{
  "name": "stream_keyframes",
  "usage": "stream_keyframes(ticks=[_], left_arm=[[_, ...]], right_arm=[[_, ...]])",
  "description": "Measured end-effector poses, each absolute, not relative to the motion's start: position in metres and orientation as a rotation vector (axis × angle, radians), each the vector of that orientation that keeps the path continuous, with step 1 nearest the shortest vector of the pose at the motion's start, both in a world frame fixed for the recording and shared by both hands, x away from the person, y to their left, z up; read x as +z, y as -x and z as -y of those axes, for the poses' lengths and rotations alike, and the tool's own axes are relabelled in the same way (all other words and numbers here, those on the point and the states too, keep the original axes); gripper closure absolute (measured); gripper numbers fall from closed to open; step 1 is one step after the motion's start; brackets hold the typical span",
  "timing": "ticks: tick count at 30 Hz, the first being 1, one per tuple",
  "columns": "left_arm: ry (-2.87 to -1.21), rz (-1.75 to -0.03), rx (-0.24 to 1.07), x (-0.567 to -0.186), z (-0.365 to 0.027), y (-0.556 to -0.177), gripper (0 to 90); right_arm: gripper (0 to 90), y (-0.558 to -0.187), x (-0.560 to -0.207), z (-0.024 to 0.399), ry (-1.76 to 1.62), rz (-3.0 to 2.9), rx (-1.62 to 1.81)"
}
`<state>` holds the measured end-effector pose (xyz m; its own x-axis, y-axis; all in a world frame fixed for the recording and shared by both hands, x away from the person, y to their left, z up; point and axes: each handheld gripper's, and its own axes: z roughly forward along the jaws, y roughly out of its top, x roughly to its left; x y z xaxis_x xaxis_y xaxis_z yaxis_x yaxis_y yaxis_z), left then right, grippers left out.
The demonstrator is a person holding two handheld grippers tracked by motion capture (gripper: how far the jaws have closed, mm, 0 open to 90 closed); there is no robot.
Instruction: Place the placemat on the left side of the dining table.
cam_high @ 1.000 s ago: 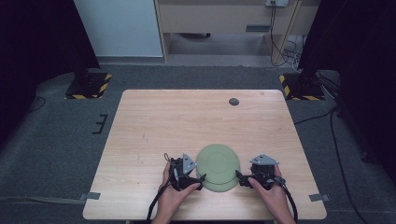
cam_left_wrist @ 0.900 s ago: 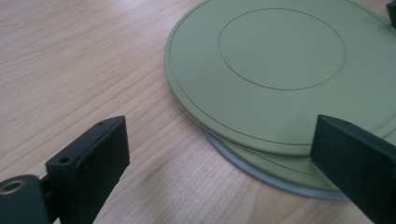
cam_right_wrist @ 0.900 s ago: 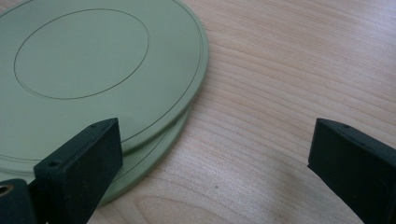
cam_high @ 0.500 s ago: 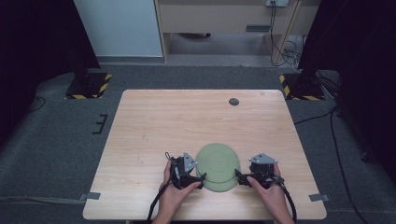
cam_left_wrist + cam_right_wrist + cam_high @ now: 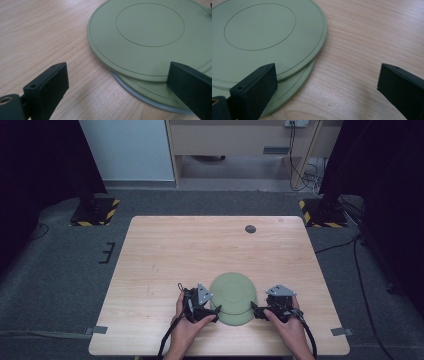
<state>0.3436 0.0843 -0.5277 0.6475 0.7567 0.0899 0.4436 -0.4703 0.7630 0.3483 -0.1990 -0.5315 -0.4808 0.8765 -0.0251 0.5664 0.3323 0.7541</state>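
Two flat green plates lie stacked near the table's front edge, the upper plate (image 5: 232, 291) (image 5: 150, 25) (image 5: 259, 27) shifted a little off the lower plate (image 5: 236, 319) (image 5: 150, 92) (image 5: 289, 87). My left gripper (image 5: 215, 312) (image 5: 119, 72) rests at the stack's left side, open, with the plates' rim between its jaws and not pinched. At the stack's right side my right gripper (image 5: 254, 309) (image 5: 328, 75) is open wide. Its jaws have just been closing slightly. One jaw hangs over the plates' edge, with bare wood across the rest of the gap.
A wooden table (image 5: 175, 255) carries a small dark round disc (image 5: 250, 228) near its far right edge. Grey tape marks the front corners. Black stands with striped bases (image 5: 95, 212) stand on the carpet beyond the table.
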Motion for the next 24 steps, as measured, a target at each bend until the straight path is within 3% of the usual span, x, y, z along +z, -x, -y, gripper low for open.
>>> stream_keyframes(ticks=[24], left_arm=[[-2.117,-0.929,0.534,-0.5262,-0.0843,-0.3458,3.4]], right_arm=[[3.5,-0.3488,-0.5309,0.1993,-1.281,-2.166,0.968]])
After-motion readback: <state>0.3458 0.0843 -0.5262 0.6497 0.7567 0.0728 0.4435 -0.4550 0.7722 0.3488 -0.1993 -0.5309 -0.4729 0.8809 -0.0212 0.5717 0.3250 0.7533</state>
